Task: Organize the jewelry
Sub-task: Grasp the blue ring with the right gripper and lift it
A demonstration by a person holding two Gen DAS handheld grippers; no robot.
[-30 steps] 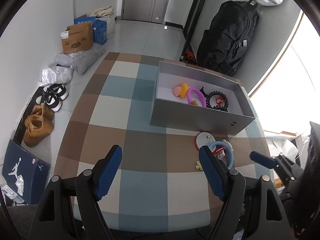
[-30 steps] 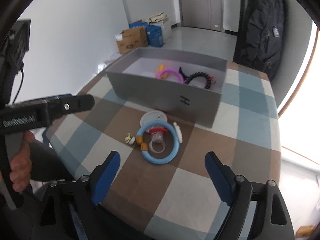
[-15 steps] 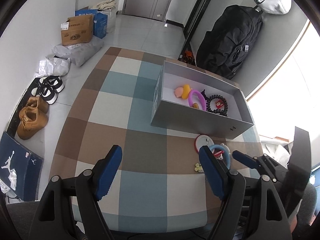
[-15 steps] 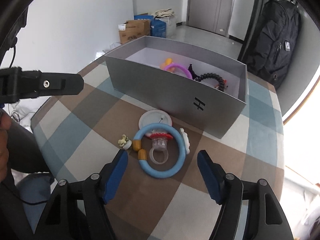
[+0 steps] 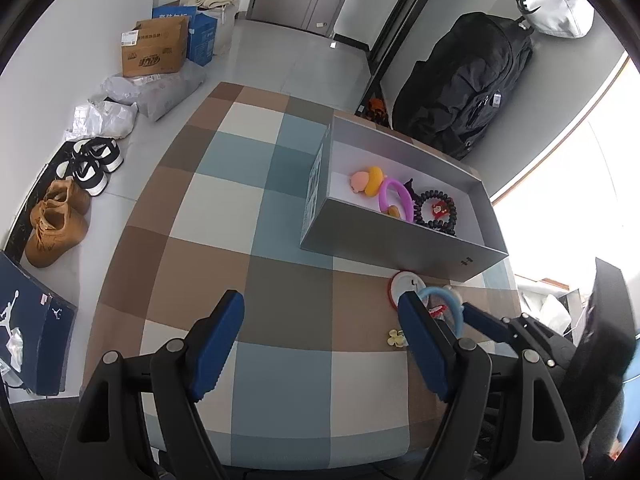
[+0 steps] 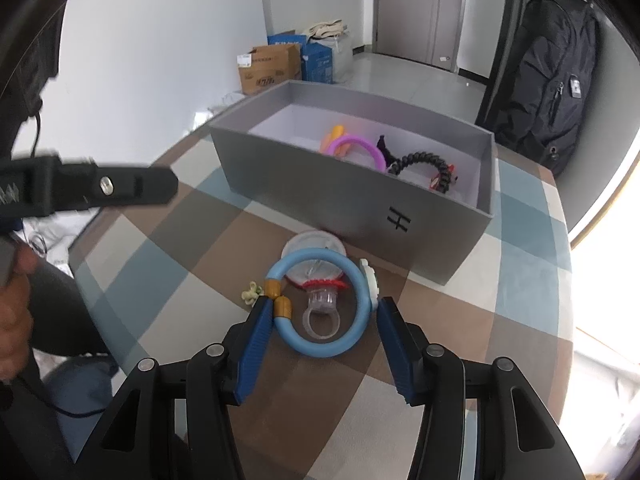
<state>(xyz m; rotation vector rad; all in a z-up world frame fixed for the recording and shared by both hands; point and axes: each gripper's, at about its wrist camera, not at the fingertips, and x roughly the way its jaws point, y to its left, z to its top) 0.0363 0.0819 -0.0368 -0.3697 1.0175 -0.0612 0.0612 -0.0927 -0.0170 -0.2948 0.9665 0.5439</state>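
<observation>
As right claw (image 6: 324, 320) narrowed, blue ring (image 6: 320, 304) bracketed

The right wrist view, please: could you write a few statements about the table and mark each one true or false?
1. The blue ring lies between the right hand-held gripper fingers. True.
2. The grey box is empty. False: it holds a purple ring and a black beaded bracelet, among others.
3. The blue ring is already in the box. False: it lies on the checked tablecloth before the box.
4. The left hand-held gripper holds nothing. True.
</observation>
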